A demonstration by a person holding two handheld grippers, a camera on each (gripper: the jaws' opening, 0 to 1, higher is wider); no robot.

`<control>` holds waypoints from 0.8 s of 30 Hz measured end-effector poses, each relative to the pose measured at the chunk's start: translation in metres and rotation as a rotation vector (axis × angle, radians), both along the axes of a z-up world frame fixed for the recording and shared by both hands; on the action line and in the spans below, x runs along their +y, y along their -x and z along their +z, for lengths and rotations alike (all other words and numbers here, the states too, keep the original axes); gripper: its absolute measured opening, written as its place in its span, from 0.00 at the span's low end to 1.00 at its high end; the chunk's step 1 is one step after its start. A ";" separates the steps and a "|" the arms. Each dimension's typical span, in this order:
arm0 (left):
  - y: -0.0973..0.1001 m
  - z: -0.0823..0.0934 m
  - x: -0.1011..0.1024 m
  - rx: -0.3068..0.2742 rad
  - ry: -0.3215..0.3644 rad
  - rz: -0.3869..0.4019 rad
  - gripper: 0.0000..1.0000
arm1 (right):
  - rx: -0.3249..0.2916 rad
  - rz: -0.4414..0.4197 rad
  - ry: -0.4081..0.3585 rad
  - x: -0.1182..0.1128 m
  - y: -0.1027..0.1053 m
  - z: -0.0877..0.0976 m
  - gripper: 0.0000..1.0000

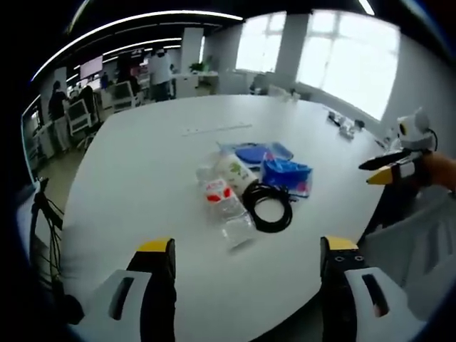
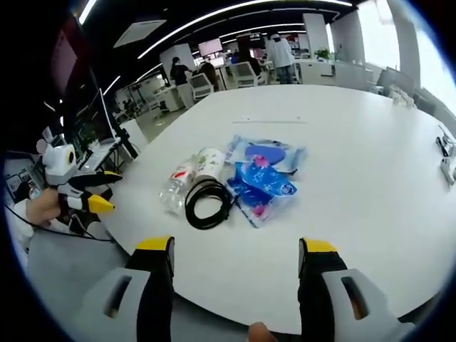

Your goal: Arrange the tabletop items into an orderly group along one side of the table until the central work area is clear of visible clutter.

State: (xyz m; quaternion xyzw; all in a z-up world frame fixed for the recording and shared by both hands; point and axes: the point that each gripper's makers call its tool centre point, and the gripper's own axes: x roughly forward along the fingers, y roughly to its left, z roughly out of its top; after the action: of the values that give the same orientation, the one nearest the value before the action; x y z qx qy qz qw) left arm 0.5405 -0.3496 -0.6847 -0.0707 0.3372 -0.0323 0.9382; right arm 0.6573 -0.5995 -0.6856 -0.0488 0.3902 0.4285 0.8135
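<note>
The left gripper (image 1: 246,274) is held with its two yellow-tipped jaws spread wide apart, nothing between them. The right gripper (image 2: 235,274) is held the same way, jaws wide apart and empty. In the left gripper view the right gripper shows off to the right, held by a hand (image 1: 440,171). In the right gripper view the left gripper appears far left, gripped by a hand (image 2: 44,206).

Clustered items (image 1: 249,189) mid-table (image 1: 142,178)

Open office — bright windows (image 1: 335,57), ceiling light strips (image 2: 235,11), desks behind.
</note>
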 end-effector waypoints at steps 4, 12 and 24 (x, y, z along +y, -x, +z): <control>0.000 -0.002 0.003 0.008 0.011 0.006 0.79 | -0.004 0.010 0.000 0.001 -0.002 -0.001 0.68; -0.001 0.003 0.001 -0.006 0.014 0.009 0.80 | 0.010 0.022 0.006 0.003 -0.002 -0.008 0.68; -0.002 0.000 0.010 0.002 0.069 0.040 0.80 | 0.033 0.028 0.012 0.007 -0.001 -0.016 0.68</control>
State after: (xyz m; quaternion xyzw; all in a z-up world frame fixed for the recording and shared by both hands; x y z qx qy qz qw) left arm 0.5428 -0.3398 -0.6851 -0.1097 0.3353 -0.0248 0.9354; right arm 0.6581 -0.5924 -0.7011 -0.0518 0.4055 0.4384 0.8004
